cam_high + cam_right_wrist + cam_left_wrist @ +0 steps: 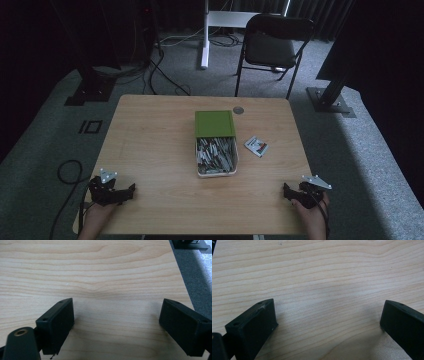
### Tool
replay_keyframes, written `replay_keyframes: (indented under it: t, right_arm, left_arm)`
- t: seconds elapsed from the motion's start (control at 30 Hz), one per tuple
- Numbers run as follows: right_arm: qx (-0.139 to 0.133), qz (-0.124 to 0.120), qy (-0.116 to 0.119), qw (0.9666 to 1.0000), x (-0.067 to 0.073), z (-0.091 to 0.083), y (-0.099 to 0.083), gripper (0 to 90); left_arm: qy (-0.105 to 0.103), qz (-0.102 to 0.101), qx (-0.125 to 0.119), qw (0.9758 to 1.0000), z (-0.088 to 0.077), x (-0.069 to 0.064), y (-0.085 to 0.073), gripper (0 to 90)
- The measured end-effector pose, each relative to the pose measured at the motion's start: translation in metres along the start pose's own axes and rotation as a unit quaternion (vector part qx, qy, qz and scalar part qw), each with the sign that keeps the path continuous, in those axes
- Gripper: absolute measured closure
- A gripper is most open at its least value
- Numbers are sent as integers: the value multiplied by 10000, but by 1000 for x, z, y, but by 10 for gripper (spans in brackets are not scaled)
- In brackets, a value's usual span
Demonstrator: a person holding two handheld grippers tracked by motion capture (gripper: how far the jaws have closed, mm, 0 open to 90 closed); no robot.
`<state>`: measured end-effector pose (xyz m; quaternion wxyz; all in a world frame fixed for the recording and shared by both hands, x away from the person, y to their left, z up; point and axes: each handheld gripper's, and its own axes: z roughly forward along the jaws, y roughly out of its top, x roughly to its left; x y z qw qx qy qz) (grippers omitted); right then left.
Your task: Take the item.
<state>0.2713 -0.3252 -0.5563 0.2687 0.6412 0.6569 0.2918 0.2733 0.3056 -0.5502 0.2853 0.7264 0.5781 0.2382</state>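
At the left of the wooden table [150, 150], the left gripper [131, 190] rests near the front edge, held in the person's left hand [95, 220]. In the left gripper view its jaws stand wide apart over bare wood, with nothing between them.

In the middle of the table, well apart from both grippers, sits a white box [216, 157] heaped with small silvery pieces, too small to identify. Its green lid [214, 123] lies flat just behind it, touching or overlapping the box's far end. Just beside the box on the right lies a small white card packet [256, 146] with a red mark. A small grey disc [238, 110] sits near the table's far edge.

At the right, the right gripper [286, 192] also rests near the front edge; the right gripper view shows its jaws spread, empty, close to the table's right border.

The work seems not yet begun: both grippers are parked and nothing is held. The next move likely calls for a forward reach toward the box or lid, with the jaws kept apart until they straddle an edge.
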Motion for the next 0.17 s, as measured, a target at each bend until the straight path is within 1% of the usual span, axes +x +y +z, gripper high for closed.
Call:
replay_keyframes:
  t: [0.17]
  right_arm:
    - [4,1,-5,10000,0,0,0,122]
  left_arm:
    - [-1,0,1,10000,0,0,0,13]
